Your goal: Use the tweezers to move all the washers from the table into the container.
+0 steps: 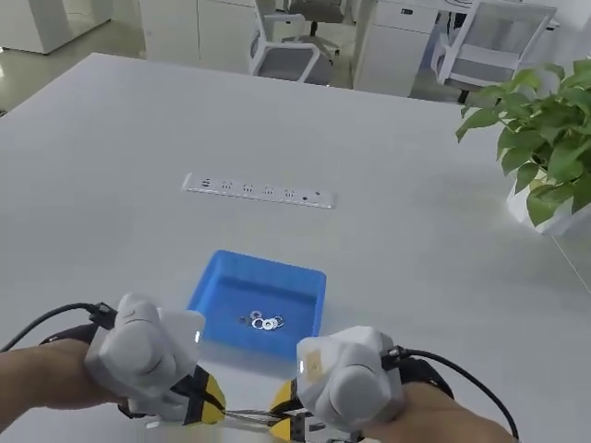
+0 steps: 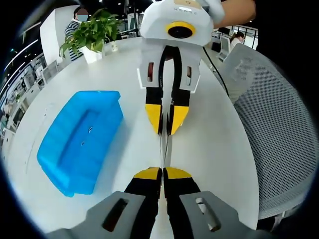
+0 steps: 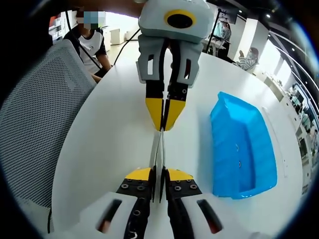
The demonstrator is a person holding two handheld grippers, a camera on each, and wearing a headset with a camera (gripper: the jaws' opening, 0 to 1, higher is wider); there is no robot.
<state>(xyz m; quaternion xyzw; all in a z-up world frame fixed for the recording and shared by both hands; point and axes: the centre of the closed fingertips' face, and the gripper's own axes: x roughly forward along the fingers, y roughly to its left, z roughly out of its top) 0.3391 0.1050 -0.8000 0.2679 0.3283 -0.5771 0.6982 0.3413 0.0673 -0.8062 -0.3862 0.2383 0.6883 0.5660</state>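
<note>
left gripper [image 2: 162, 174] fingers [image 2: 148, 174] clamped tweezers [image 2: 163, 149] | right gripper [image 3: 158, 175] clamped other end | washers [image 1: 266, 322] in container [image 1: 222, 277], 12 o'clock

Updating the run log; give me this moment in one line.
left gripper: shut on tweezers | right gripper: shut on tweezers | washers: in container

The table [image 1: 416, 231] is smooth, matt white. The container [image 1: 214, 277] is glossy, faintly translucent blue plastic, and the washers [image 1: 267, 322] are bright metal. The tweezers [image 2: 163, 149] are thin polished metal. The left gripper [image 2: 162, 173] and right gripper [image 3: 158, 174] have pale matt plastic shells and smooth yellow-tipped fingers [image 2: 147, 174]. The chair [image 2: 269, 124] is grey woven mesh
</note>
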